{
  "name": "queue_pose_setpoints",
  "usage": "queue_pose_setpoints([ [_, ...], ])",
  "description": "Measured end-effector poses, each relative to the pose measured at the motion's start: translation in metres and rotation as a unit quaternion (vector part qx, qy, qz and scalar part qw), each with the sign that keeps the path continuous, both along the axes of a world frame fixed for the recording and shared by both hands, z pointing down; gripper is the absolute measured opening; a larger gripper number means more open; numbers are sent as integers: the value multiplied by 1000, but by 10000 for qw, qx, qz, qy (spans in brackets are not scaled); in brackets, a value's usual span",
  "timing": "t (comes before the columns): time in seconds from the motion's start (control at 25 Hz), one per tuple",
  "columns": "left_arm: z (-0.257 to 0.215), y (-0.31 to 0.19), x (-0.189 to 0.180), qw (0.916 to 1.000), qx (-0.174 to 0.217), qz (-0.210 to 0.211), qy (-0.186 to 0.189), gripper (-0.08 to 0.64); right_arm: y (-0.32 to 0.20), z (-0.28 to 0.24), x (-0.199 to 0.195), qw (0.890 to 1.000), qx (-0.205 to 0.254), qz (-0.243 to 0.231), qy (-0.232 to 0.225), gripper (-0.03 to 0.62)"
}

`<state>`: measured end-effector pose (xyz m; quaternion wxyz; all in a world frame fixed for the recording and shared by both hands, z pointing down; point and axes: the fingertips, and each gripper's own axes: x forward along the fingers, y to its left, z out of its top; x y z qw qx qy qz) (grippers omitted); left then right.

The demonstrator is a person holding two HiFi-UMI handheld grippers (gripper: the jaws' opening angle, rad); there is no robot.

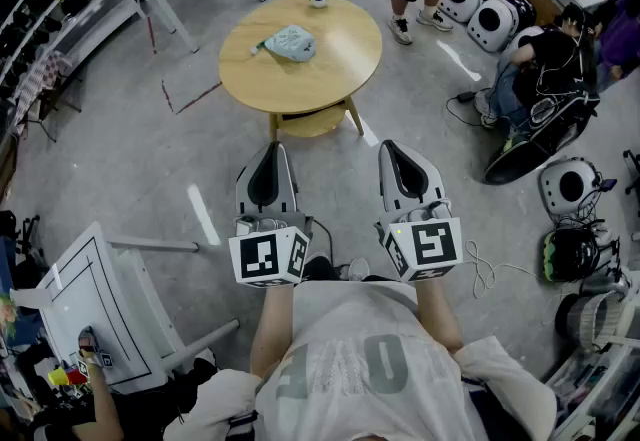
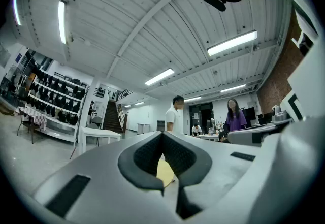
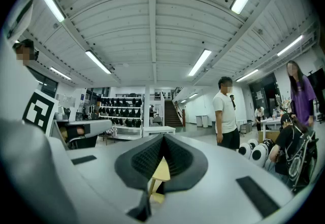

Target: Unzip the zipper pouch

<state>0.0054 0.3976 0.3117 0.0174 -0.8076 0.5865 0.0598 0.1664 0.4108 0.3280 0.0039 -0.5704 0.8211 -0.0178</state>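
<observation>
While the left tongs (image 1: 270, 155) and right tongs (image 1: 394, 155) are pressed closed on nothing, the pale-blue zipper pouch (image 1: 291, 42) lies well ahead on the round table (image 1: 300, 89). Its long axis runs crosswise, almost straight beyond the left pair, which looks nearer.

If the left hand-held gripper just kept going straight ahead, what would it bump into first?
Probably nothing soon: the left hand-held gripper aims over the table, seemingly above its top. Beyond that stands a person in white, but depth is unclear.
</observation>
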Motion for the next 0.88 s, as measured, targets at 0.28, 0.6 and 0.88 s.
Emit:
queue_pose_setpoints([
  [0.28, 3, -5, 0, 9999, -49, -91, -26, 26, -6, 5, 2, 9999, -59, -107, -17, 28],
  [0.6, 5, 3, 4, 9999, -73, -148, 11, 26, -10, 12, 8, 9979, -219, -225, -574, 28],
  [0.88, 13, -13, -12, 9990, -163, -400, 117, 26, -23, 26, 7, 9966, -464, -330, -600, 28],
])
